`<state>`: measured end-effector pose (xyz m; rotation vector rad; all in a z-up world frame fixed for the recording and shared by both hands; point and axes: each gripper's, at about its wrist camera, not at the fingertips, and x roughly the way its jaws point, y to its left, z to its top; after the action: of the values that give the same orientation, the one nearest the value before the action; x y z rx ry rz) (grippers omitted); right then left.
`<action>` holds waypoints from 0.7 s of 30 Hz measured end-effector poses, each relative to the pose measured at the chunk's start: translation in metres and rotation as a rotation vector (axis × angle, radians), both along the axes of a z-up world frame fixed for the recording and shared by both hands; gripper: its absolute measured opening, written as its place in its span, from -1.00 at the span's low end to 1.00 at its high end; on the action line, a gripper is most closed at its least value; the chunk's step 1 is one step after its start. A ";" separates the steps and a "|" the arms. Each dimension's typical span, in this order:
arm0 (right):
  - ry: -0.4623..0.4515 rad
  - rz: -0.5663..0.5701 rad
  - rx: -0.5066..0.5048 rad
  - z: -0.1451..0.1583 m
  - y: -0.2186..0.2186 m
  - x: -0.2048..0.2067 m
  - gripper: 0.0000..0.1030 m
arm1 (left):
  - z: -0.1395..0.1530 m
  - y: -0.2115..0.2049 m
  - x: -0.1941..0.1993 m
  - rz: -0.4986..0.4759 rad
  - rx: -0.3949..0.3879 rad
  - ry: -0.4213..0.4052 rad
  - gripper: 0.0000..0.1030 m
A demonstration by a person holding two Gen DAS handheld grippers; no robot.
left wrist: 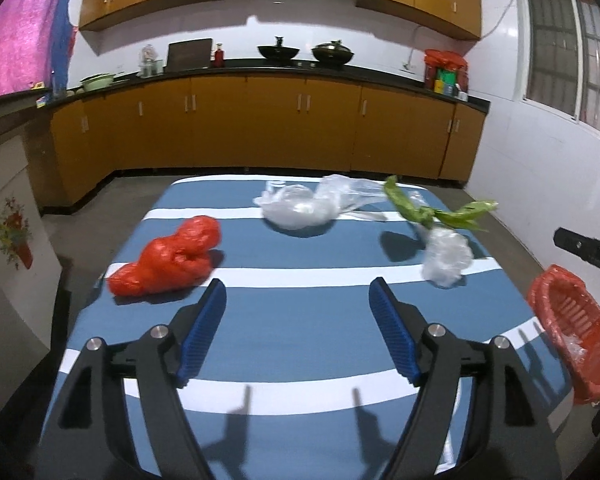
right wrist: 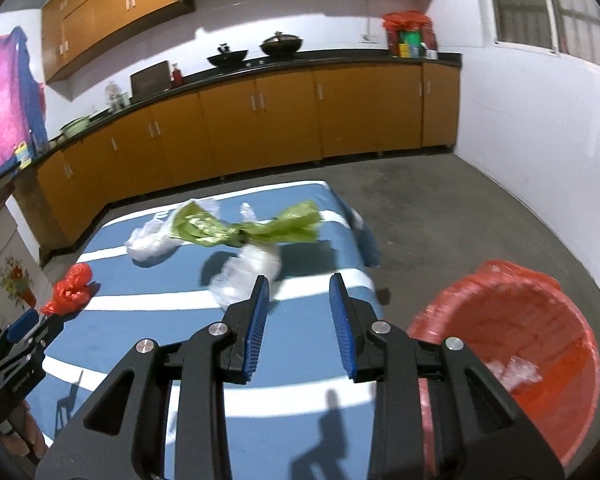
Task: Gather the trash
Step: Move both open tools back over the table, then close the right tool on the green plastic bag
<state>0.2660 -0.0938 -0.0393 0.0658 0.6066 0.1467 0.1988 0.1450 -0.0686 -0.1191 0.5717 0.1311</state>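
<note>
A crumpled red plastic bag (left wrist: pixel 168 258) lies on the striped table, just ahead and left of my open, empty left gripper (left wrist: pixel 298 292). A clear plastic bag (left wrist: pixel 300 206) lies at the far middle. A green bag tied to a clear bag (left wrist: pixel 446 254) lies at the right. In the right wrist view my right gripper (right wrist: pixel 299 288) is open and empty, just in front of the clear-and-green bag (right wrist: pixel 246 268). The red bag (right wrist: pixel 70 288) and the clear bag (right wrist: pixel 152 240) lie further left. A red-lined trash basket (right wrist: pixel 512 340) stands on the floor right of the table, with some clear plastic inside.
The table (left wrist: pixel 300 320) has a blue and white striped cloth. Orange kitchen cabinets (left wrist: pixel 260 128) with a black counter run along the far wall. The basket shows at the right edge in the left wrist view (left wrist: pixel 568 328). The left gripper shows at the left edge in the right wrist view (right wrist: pixel 16 344).
</note>
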 end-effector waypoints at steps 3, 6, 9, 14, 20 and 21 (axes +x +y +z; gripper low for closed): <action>-0.004 0.006 0.000 -0.001 0.016 0.013 -0.37 | -0.002 0.012 -0.001 0.020 -0.003 0.003 0.42; -0.008 0.010 -0.001 -0.002 0.030 0.032 -0.37 | -0.003 0.022 -0.002 0.037 -0.018 0.000 0.42; -0.006 0.000 -0.012 -0.006 0.042 0.048 -0.37 | -0.003 0.029 0.000 0.047 -0.033 -0.006 0.42; 0.025 -0.050 0.006 -0.019 0.043 0.071 -0.35 | -0.007 0.039 0.006 0.053 -0.045 -0.008 0.42; 0.035 -0.127 0.004 -0.029 0.041 0.093 -0.15 | -0.014 0.047 0.014 0.057 -0.056 0.001 0.42; 0.033 -0.142 0.002 -0.029 0.041 0.096 -0.08 | -0.015 0.048 0.016 0.060 -0.062 0.003 0.42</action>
<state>0.3622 -0.0529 -0.0685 0.1130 0.6324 0.0090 0.2147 0.1932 -0.0839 -0.1960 0.5759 0.1720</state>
